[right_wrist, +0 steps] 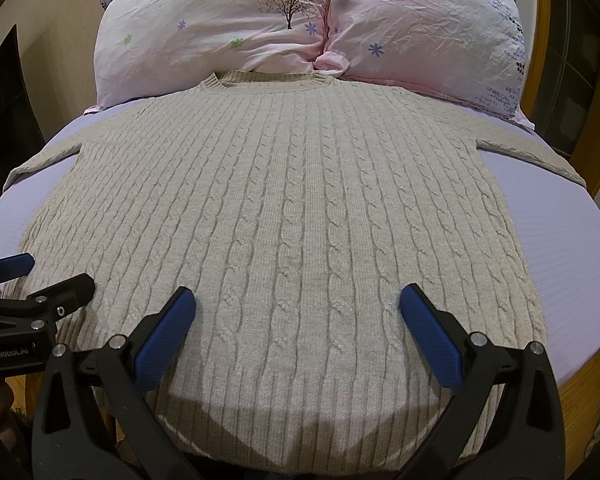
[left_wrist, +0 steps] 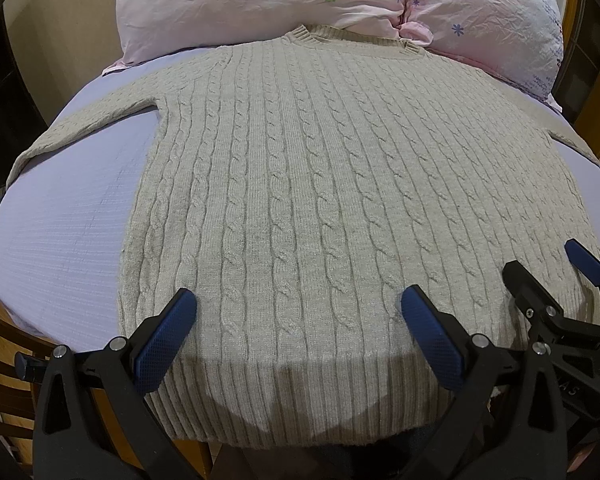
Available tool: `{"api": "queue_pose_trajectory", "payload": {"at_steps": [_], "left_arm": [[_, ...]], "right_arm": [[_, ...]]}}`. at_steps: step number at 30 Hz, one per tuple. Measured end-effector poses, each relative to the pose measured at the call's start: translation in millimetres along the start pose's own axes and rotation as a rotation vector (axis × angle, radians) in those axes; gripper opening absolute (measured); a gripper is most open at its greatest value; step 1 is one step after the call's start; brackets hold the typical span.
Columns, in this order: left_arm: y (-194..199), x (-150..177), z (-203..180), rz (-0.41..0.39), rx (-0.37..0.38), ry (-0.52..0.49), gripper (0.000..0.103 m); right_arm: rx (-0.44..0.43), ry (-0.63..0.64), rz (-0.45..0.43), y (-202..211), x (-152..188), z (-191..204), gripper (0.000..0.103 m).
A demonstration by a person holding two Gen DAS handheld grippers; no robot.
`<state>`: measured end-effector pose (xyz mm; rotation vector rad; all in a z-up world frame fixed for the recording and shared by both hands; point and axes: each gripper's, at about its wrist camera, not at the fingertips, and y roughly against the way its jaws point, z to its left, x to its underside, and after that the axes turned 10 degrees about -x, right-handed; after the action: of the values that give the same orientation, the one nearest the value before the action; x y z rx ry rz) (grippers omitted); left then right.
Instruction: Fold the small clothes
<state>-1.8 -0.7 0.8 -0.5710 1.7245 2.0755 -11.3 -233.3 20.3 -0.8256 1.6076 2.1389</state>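
Sweater (left_wrist: pixel 300 200) lies flat, unfolded, on the lilac sheet (left_wrist: pixel 68 216), neck toward two pink pillows (right_wrist: pixel 220 28). Its hem hangs over the near bed edge, partly shadowed. Both sleeve ends run out of sight at the sides. Left gripper (left_wrist: pixel 298 310) and right gripper (right_wrist: pixel 298 304) hover above the hem, jaws spread wide, holding nothing. Whether the fingertips touch the knit is unclear.

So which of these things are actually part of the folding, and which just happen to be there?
Part of the job:
- beige cable-knit sweater, spread flat, not yet folded
- left tool, open above the hem
- right tool, open above the hem

Just there:
- pink floral pillows behind the collar
- lavender sheet under the sweater
- wooden bed frame
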Motion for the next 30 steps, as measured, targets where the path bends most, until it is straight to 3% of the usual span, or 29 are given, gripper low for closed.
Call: {"api": "queue_pose_trajectory", "payload": {"at_steps": [30], "left_arm": [[0.5, 0.6, -0.1, -0.003, 0.0, 0.001, 0.102]], "right_arm": [[0.0, 0.002, -0.005, 1.0, 0.2, -0.2, 0.101]]}}
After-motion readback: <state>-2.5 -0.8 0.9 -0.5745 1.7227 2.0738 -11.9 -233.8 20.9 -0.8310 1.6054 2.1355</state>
